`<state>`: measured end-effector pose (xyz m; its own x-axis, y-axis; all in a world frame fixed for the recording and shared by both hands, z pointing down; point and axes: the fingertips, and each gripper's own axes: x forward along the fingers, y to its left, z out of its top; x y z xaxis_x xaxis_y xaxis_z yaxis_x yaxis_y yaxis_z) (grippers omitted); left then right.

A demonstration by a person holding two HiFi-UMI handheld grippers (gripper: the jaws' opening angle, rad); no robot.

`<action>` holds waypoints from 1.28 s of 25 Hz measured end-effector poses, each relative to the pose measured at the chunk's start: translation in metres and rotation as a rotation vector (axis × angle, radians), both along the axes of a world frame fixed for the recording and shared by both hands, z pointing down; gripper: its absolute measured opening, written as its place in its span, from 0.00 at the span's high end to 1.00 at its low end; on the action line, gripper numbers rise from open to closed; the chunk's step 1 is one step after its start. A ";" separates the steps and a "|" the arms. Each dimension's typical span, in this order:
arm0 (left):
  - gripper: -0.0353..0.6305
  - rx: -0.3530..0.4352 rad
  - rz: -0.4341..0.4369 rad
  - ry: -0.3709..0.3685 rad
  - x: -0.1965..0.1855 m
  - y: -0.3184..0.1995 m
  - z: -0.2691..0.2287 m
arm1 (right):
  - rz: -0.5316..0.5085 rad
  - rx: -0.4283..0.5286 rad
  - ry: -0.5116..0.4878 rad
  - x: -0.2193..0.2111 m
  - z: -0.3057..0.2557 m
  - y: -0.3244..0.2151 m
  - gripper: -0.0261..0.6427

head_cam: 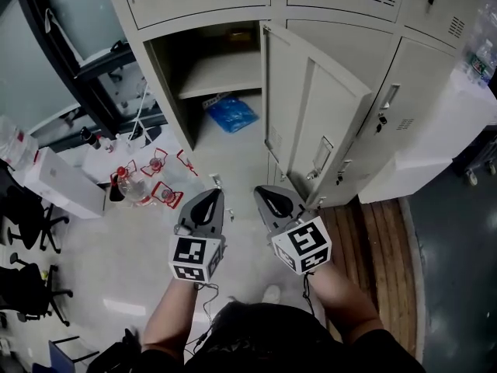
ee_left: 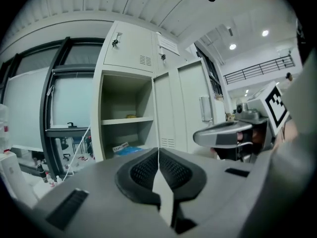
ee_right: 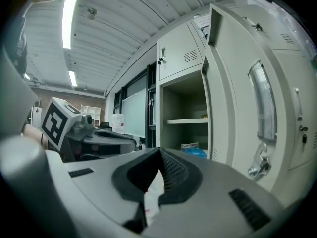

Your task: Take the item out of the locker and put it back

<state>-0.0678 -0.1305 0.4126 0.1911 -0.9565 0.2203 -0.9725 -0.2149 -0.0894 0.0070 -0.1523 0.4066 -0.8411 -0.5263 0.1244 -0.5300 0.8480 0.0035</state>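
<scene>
The locker (head_cam: 167, 76) stands open, its door (head_cam: 311, 107) swung out toward me. On the locker's floor lies a blue plastic-wrapped item (head_cam: 231, 113), also seen low in the opening in the left gripper view (ee_left: 130, 151) and the right gripper view (ee_right: 194, 152). My left gripper (head_cam: 210, 196) and right gripper (head_cam: 268, 191) hover side by side in front of the locker, well short of the item. Both are shut with nothing between their pads. The left gripper (ee_left: 158, 150) points at the opening. The right gripper (ee_right: 159, 150) points at the door's edge.
A shelf (head_cam: 221, 76) splits the locker, with a small yellowish thing (head_cam: 239, 36) at its back. Bottles and red-and-white pieces (head_cam: 144, 181) lie on the floor at left beside a white box (head_cam: 58, 181). Neighbouring locker doors (head_cam: 404, 107) are closed. A wooden platform (head_cam: 388, 239) lies at right.
</scene>
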 end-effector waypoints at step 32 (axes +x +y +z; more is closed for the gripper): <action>0.69 -0.134 0.182 -0.352 -0.055 -0.212 0.073 | 0.185 -0.095 0.075 -0.044 0.036 -0.091 0.97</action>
<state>-0.1228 -0.3420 0.4854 0.2452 -0.8725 0.4227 -0.8324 -0.4130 -0.3695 -0.0371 -0.2437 0.4430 -0.7176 -0.6541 0.2392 -0.6782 0.7344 -0.0264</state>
